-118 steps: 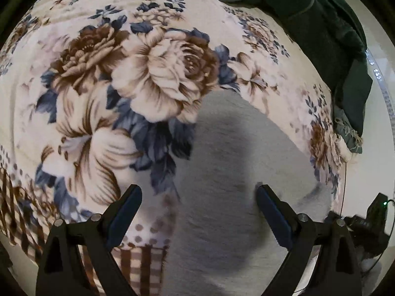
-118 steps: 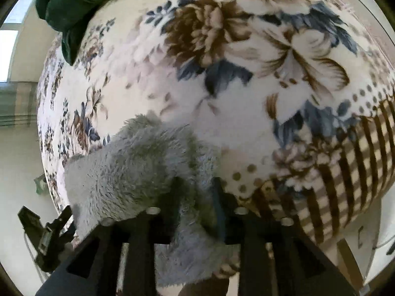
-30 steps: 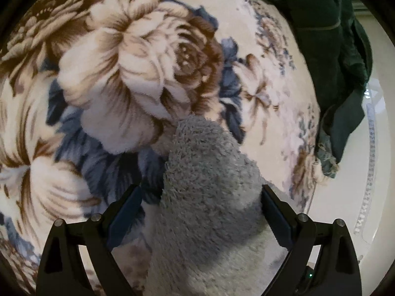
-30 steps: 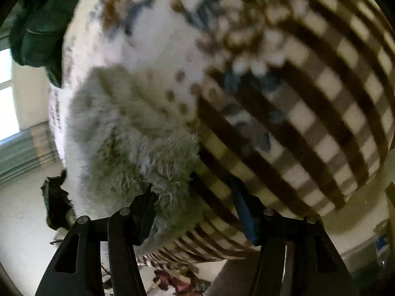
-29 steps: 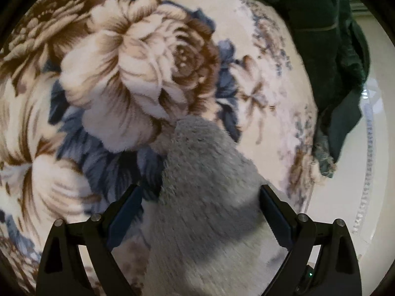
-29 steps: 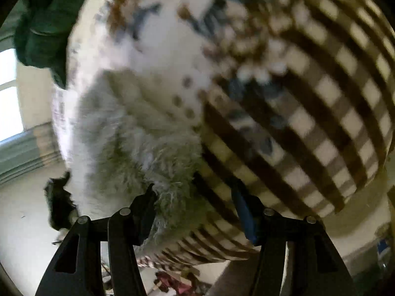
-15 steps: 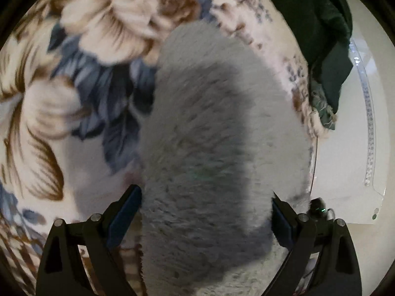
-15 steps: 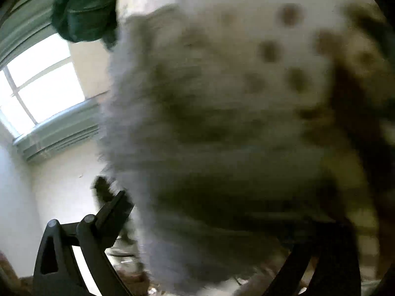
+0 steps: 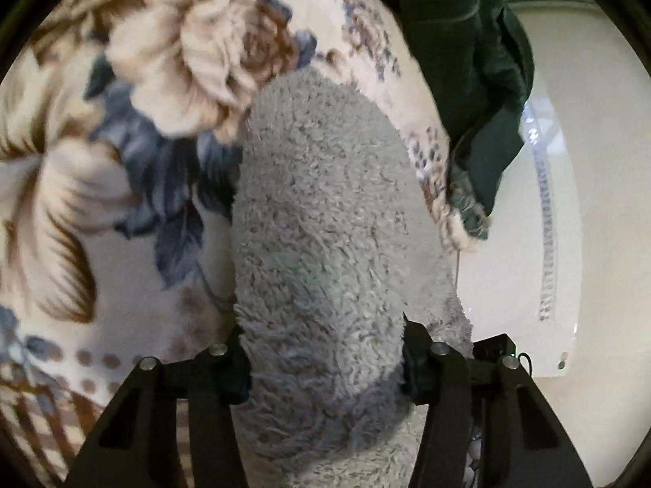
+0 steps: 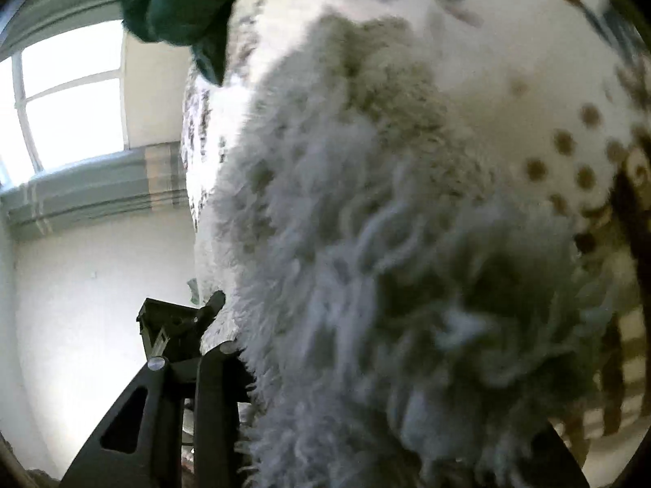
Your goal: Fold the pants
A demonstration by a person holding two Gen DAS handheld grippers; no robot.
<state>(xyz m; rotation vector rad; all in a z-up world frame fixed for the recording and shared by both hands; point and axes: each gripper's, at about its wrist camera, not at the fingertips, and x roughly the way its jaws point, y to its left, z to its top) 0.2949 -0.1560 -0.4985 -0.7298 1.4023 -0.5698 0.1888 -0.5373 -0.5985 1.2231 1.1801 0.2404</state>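
The fluffy grey pants lie in a long folded bundle on the floral blanket near its right edge. My left gripper has its two fingers pressed against both sides of the bundle's near end, shut on it. In the right wrist view the grey pants fill most of the frame, very close and blurred. Only the left finger of my right gripper shows clearly at the fleece's edge; the other finger is mostly hidden behind the fleece, so its state is unclear.
A dark green garment lies on the blanket's far right edge and also shows in the right wrist view. Beyond the blanket edge is pale floor. A black device sits below the edge. A window is at left.
My left gripper's fingers have closed in from wide open onto the grey bundle. The right gripper has moved in close, so the fleece now fills its view.
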